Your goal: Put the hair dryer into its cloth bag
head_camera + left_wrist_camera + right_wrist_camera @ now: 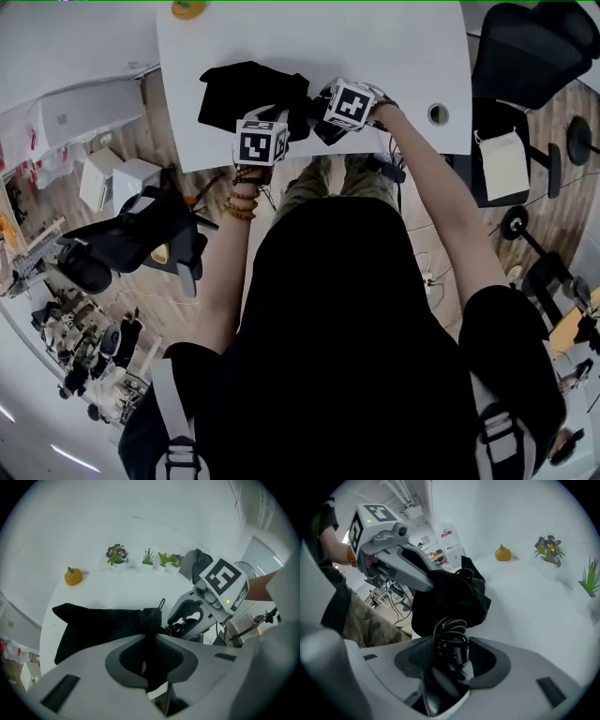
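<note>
Left claw [149, 641] clamps the mouth edge of the cloth bag [98, 627] on the tabletop [375, 75]. Right claw [447, 654] grasps the hair dryer [437, 690] by its cord-wrapped handle at the bag mouth; insertion appears partial, handle and cord [451, 638] are outside

Bright even light, soft shadows, fisheye edges

The head view looks steeply down on the table [394, 56] from overhead, while each gripper view rides close behind its own jaws, facing low across it; all three share the bag [246, 94].
</note>
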Tool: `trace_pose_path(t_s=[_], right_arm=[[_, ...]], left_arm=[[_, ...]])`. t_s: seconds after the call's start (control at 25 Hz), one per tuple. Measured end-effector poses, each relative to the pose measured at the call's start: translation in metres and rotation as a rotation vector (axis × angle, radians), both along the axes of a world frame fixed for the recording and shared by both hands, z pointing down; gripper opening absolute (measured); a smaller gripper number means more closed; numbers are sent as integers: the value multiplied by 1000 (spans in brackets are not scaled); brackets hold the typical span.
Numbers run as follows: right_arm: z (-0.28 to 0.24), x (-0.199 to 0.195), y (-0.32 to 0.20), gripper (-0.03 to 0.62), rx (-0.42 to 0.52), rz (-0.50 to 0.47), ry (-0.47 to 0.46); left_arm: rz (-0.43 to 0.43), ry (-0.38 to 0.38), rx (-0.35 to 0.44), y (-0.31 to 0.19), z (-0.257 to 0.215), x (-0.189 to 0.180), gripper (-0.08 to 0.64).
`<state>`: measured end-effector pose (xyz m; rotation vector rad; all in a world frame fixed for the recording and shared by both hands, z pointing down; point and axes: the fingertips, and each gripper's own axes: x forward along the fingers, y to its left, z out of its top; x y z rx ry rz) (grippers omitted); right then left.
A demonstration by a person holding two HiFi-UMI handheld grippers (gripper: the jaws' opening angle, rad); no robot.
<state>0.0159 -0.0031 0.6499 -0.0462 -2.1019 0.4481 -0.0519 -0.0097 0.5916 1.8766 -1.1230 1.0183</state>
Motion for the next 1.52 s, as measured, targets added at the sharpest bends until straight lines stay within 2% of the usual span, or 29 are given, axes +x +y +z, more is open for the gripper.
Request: trace_pose_path(t_s=[0.08, 0.24, 0.36, 0.52, 0.56, 0.6, 0.64, 0.72, 0.8, 0.84, 0.92, 1.04, 1.16, 1.24, 1.4, 1.52], right_arm=[[-3, -2, 0, 224, 23, -23, -14], [-6, 0, 1, 176, 42, 1, -37], [-9, 1, 4, 170, 77, -5, -56], [-22, -3, 6, 151, 174, -66, -121], [-28, -5, 4, 139, 203, -63, -148], [-36, -8, -1, 101, 232, -39, -183], [-45, -11, -7, 25, 256, -1, -222], [-57, -20, -14, 25, 298, 16, -253], [-57, -24, -10, 29, 320, -50, -223], [-55, -21, -5, 54, 299, -77, -207], [-50, -5, 11, 287, 235, -114, -195], [-41, 38, 39, 308, 203, -140, -201], [-12, 65, 62, 313, 209, -188, -124], [9, 67, 65, 311, 268, -187, -84], [12, 57, 56, 304, 357, -120, -109], [10, 57, 62, 304, 349, -201, -125]], left_arm=[[-12, -1, 0, 1, 1, -3, 46], [-4, -14, -8, 7, 7, -4, 46], [43, -31, -30, 15, 15, 0, 46], [128, -86, -58, 27, 30, 5, 46], [142, -100, -61, 29, 32, 6, 46], [152, -108, -66, 32, 35, 8, 46], [157, -109, -72, 36, 38, 11, 46], [158, -100, -82, 43, 44, 16, 46], [139, -87, -91, 44, 49, 18, 46], [127, -82, -96, 44, 51, 17, 46], [119, -68, -101, 43, 49, 17, 46], [149, -40, -87, 42, 44, 21, 46], [191, -33, -107, 47, 48, 21, 46], [223, -46, -135, 51, 55, 21, 46], [247, -62, -128, 46, 60, 25, 46], [246, -54, -106, 43, 56, 27, 48]])
